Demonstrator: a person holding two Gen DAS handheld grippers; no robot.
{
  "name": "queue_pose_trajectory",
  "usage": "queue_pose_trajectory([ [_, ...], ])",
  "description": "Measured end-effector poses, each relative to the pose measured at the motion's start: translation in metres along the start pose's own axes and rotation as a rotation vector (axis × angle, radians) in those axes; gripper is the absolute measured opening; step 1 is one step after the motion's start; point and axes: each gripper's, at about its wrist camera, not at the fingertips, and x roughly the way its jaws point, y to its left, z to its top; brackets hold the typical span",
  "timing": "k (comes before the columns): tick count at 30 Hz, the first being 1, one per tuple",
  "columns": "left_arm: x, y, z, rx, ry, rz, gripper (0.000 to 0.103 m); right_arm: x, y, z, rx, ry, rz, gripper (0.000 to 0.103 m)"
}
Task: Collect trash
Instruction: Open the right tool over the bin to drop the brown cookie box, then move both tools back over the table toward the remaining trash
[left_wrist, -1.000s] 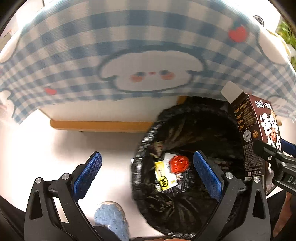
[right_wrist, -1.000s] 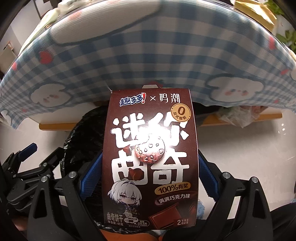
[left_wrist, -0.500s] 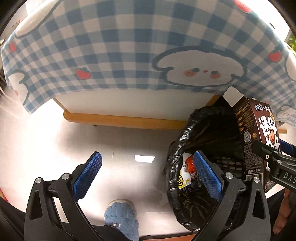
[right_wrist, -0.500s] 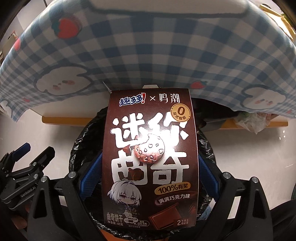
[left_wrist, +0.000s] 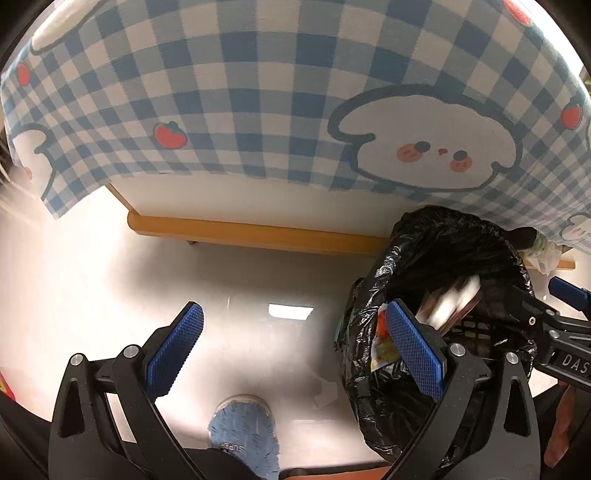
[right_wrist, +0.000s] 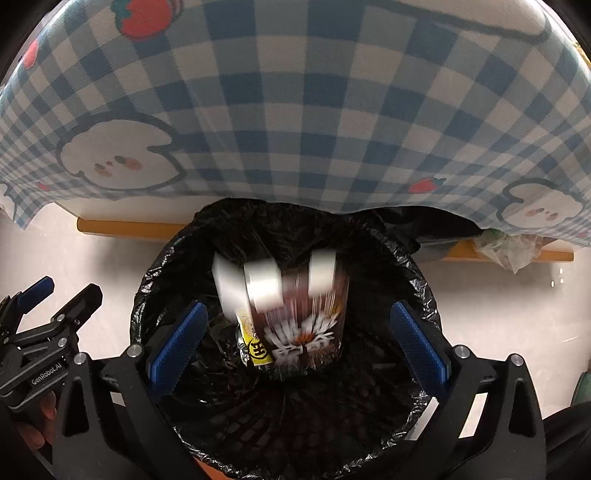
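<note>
The right gripper (right_wrist: 295, 332) has just spread its fingers wide; nothing sits between them now, and the brown cookie box (right_wrist: 295, 314) is a blur dropping into the black-lined trash bin (right_wrist: 424, 295) below, beside a yellow wrapper (right_wrist: 255, 343). The left gripper (left_wrist: 295, 347), also wide apart and empty, hovers over bare floor (left_wrist: 110, 277). This drop looks done; next comes fetching more trash from the table (left_wrist: 258, 232).

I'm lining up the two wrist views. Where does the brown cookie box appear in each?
Left wrist: cookie box, blurred, at right, inside the black-lined trash bin.
Right wrist: cookie box, blurred, centre, inside the bin, between the open right gripper fingers, untouched.
Shared landmark: yellow wrapper beside the box.
</note>
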Motion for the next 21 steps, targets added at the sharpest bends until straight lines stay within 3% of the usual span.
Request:
queue_pose_trajectory([
  [21, -0.061, -0.013, 0.0, 0.016, -0.049, -0.025, 0.097, -0.048, -0.027, -0.014, 0.052, -0.09, -0.015, 0.096],
])
